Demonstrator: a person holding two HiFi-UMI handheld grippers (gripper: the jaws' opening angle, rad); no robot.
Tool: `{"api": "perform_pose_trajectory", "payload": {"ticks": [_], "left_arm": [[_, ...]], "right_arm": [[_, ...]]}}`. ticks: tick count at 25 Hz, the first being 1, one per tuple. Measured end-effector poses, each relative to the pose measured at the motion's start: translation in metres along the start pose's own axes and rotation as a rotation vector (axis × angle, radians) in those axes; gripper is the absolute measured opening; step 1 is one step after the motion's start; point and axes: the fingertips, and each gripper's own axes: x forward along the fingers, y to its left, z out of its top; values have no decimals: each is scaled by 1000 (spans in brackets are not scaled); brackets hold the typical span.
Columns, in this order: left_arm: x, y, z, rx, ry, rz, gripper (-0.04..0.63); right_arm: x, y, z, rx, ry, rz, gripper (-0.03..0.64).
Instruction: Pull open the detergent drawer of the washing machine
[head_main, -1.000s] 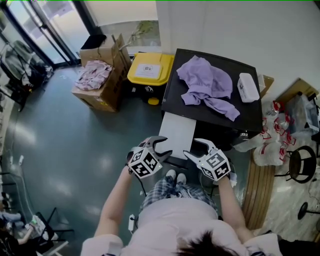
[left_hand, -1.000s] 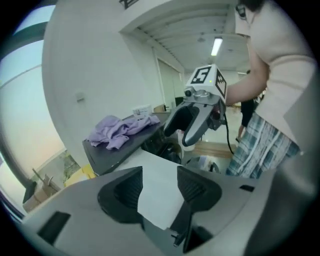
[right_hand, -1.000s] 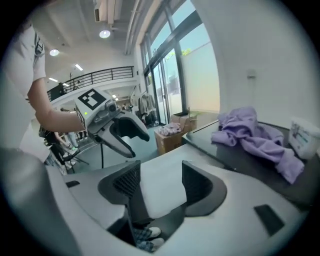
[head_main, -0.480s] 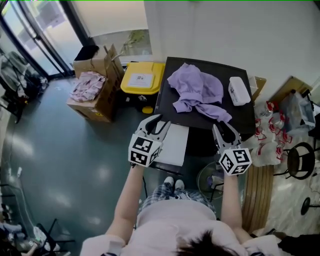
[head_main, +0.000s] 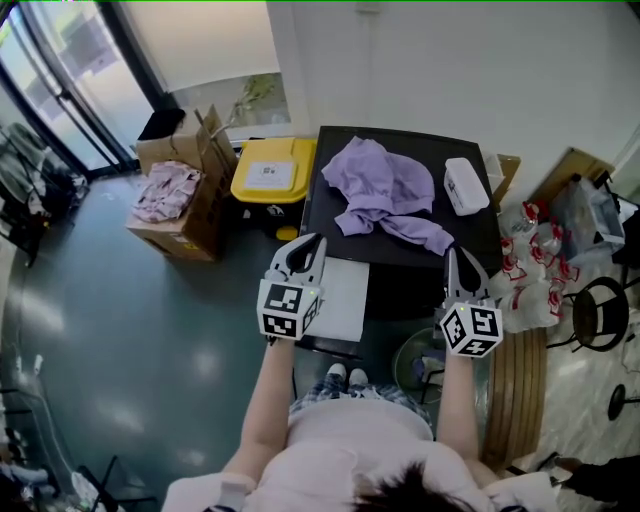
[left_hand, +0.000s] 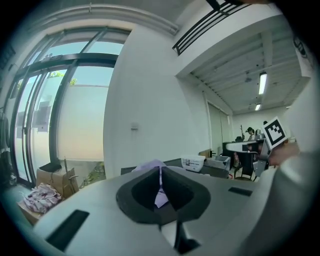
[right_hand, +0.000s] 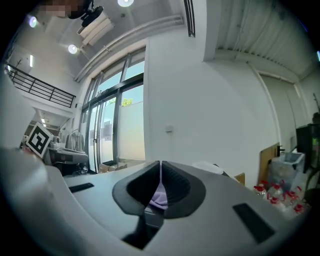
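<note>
The washing machine (head_main: 400, 255) has a black top with a purple garment (head_main: 382, 190) and a white box (head_main: 465, 185) lying on it. A white flat panel (head_main: 340, 295) sticks out from its front left; I cannot tell whether this is the drawer. My left gripper (head_main: 308, 243) hovers over that panel, pointing at the machine. My right gripper (head_main: 452, 255) hangs over the machine's front right edge. The jaws of both have just closed, and both are shut with nothing between them. In the gripper views the left gripper (left_hand: 160, 170) and the right gripper (right_hand: 160, 165) show closed pads with the garment beyond.
A black bin with a yellow lid (head_main: 272, 165) and a cardboard box of clothes (head_main: 175, 195) stand left of the machine. Packed bottles (head_main: 535, 270) and a stool (head_main: 600, 320) are at the right. A round fan (head_main: 420, 360) sits on the floor by my feet.
Both grippers rose from near my waist and moved forward to the machine's front. Their jaws went from wide open to shut. Both now point level.
</note>
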Motion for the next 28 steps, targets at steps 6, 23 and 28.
{"api": "perform_pose_trajectory", "payload": {"ticks": [6,23,28], "left_arm": [[4,1,-3,12,8,10,26],[13,1,-2,7,22,-6,26],[13,1,-2,8,19,-6,26]], "right_arm": [[-7,-20,-6,-10,8,-69,17],[-5,-28,-14,-70,49,-85,14],[-5,-29,-16,-74,55,-86,14]]}}
